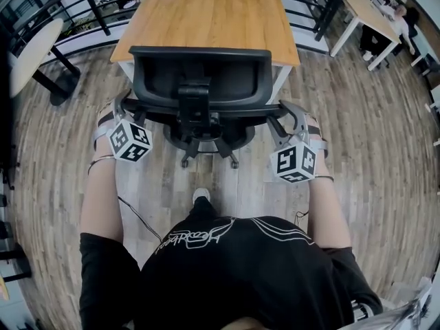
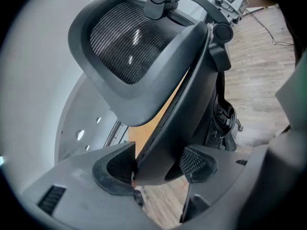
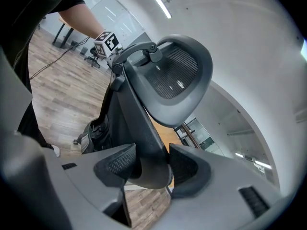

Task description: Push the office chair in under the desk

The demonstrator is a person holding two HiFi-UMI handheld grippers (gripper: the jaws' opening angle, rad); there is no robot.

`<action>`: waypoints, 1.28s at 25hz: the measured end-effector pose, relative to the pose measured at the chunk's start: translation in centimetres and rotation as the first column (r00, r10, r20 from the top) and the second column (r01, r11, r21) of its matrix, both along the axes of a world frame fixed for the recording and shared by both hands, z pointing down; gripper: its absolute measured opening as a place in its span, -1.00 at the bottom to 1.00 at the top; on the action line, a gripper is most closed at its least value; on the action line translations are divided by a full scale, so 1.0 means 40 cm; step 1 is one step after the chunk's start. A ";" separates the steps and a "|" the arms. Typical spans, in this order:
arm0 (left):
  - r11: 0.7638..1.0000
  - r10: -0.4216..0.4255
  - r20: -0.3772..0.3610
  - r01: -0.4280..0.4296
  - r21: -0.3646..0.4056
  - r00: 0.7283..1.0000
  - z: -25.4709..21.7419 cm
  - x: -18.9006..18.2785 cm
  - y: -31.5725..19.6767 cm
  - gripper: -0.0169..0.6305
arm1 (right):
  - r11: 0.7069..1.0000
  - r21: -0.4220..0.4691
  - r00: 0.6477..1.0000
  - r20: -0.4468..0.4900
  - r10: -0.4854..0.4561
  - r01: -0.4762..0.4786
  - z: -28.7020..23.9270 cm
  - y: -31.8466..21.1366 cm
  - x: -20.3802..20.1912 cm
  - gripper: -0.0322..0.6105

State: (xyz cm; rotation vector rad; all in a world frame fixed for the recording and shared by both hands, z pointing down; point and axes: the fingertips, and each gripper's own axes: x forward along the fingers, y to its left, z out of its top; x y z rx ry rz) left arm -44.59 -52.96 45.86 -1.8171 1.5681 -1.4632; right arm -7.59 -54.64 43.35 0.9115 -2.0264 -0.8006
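A black office chair (image 1: 199, 74) stands with its seat partly under the wooden desk (image 1: 206, 12), its backrest towards me. My left gripper (image 1: 124, 106) is shut on the backrest's left edge, and my right gripper (image 1: 284, 113) is shut on its right edge. In the left gripper view the backrest rim (image 2: 168, 128) runs between the pads (image 2: 115, 166), with the mesh headrest (image 2: 124, 47) above. The right gripper view shows the rim (image 3: 144, 128) pinched between both pads (image 3: 120, 164), under the headrest (image 3: 175, 73). The chair's wheeled base (image 1: 206, 146) shows below the backrest.
A round white table (image 1: 27, 53) stands at the left by a black railing (image 1: 89, 5). At the far right is a white table (image 1: 368, 12) with a seated person (image 1: 402, 23). My shoe (image 1: 201, 196) is just behind the chair base. A cable (image 1: 137, 218) trails on the wood floor.
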 end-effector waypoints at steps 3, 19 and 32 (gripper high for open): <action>1.000 0.014 0.000 -0.014 -0.017 1.000 -0.063 -0.024 -0.109 -0.12 | 1.000 -0.020 1.000 -0.004 0.018 -0.018 -0.064 -0.097 -0.023 -0.15; 0.998 0.068 0.009 -0.068 0.016 0.998 0.005 -0.064 -0.262 -0.12 | 0.997 0.005 0.997 0.004 0.081 -0.081 0.010 -0.213 -0.064 -0.15; 0.993 0.107 0.024 -0.108 0.038 0.994 0.037 -0.070 -0.313 -0.13 | 0.992 0.026 0.992 0.012 0.124 -0.124 0.048 -0.247 -0.071 -0.14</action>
